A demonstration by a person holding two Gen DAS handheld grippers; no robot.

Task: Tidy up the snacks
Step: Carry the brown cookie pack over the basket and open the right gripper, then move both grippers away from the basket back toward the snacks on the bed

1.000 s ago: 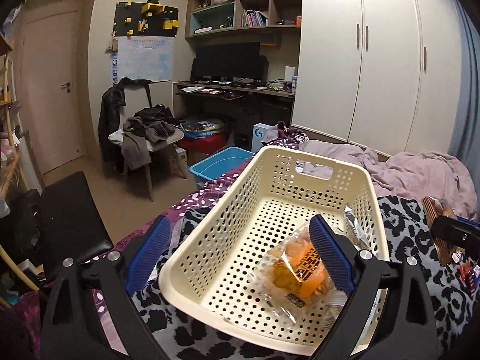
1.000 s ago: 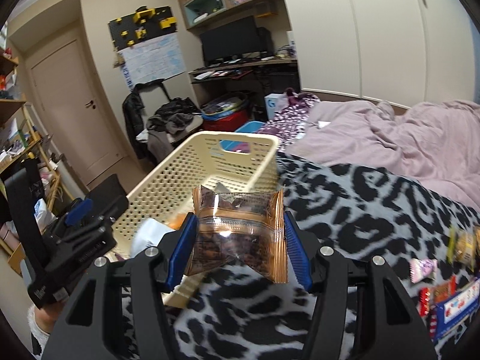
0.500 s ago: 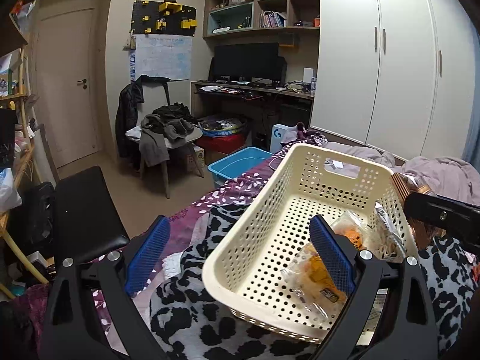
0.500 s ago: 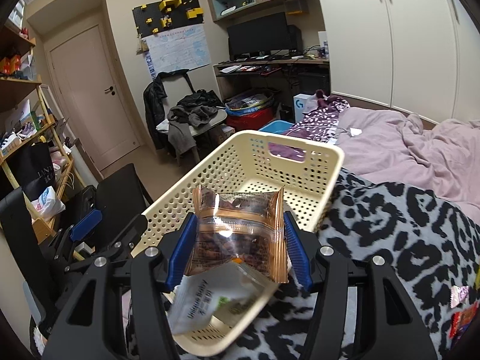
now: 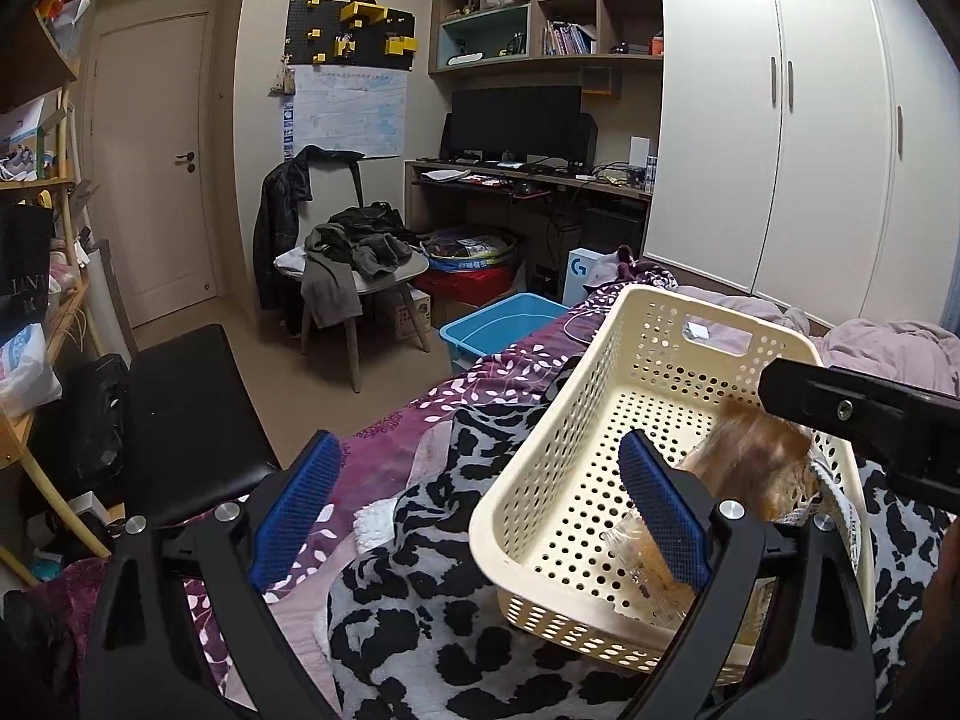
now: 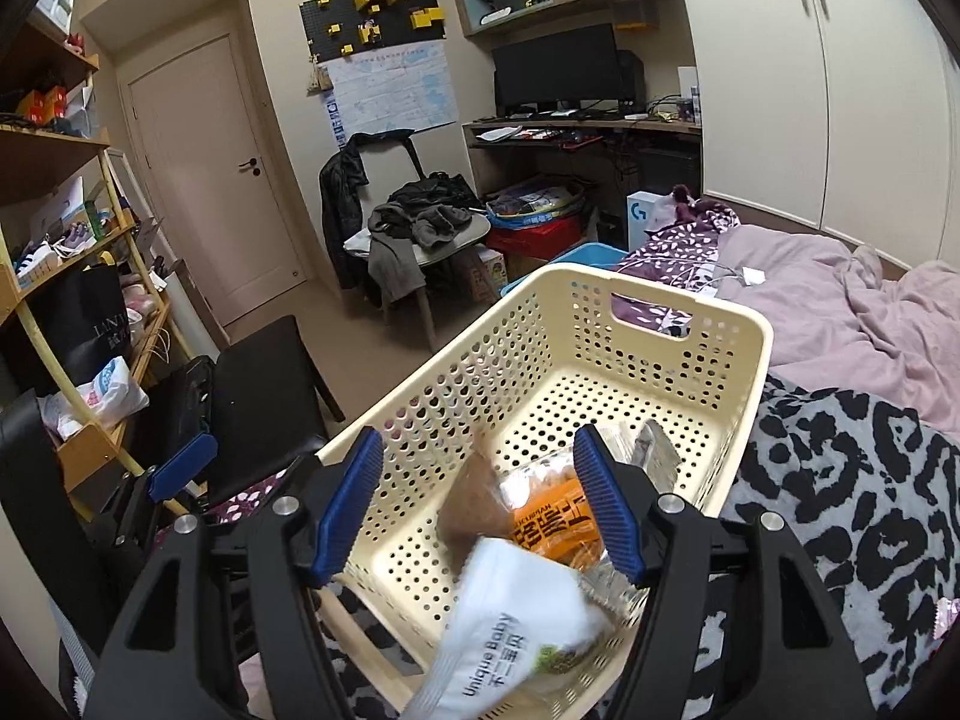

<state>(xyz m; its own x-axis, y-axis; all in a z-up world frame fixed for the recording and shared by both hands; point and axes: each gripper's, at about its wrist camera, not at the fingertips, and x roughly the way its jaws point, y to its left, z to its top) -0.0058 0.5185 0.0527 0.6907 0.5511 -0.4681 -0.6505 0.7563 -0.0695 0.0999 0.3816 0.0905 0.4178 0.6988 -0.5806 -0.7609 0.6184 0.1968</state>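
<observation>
A cream perforated basket (image 6: 660,294) rests on a leopard-print blanket (image 6: 840,480). My right gripper (image 6: 480,498) hangs open over its near end. A brown snack packet (image 6: 474,504), blurred, is loose between the open fingers and drops toward the basket floor. An orange packet (image 6: 552,522), a silvery packet (image 6: 654,450) and a white packet (image 6: 510,630) lie inside. My left gripper (image 5: 477,504) is open and holds nothing, at the basket's (image 5: 540,450) near left corner. In the left wrist view the brown packet (image 5: 750,462) shows under the right gripper's black body (image 5: 858,414).
A purple leaf-print cover (image 5: 480,384) and pink bedding (image 6: 840,300) lie around the basket. A black bench (image 5: 186,408) stands left of the bed, with a blue bin (image 5: 504,324) and a chair piled with clothes (image 5: 354,264) beyond. Small wrapped snacks (image 6: 945,615) lie at the far right.
My right gripper has opened over the basket and let go of the brown packet, which is falling in. The left gripper has drawn away to the basket's left.
</observation>
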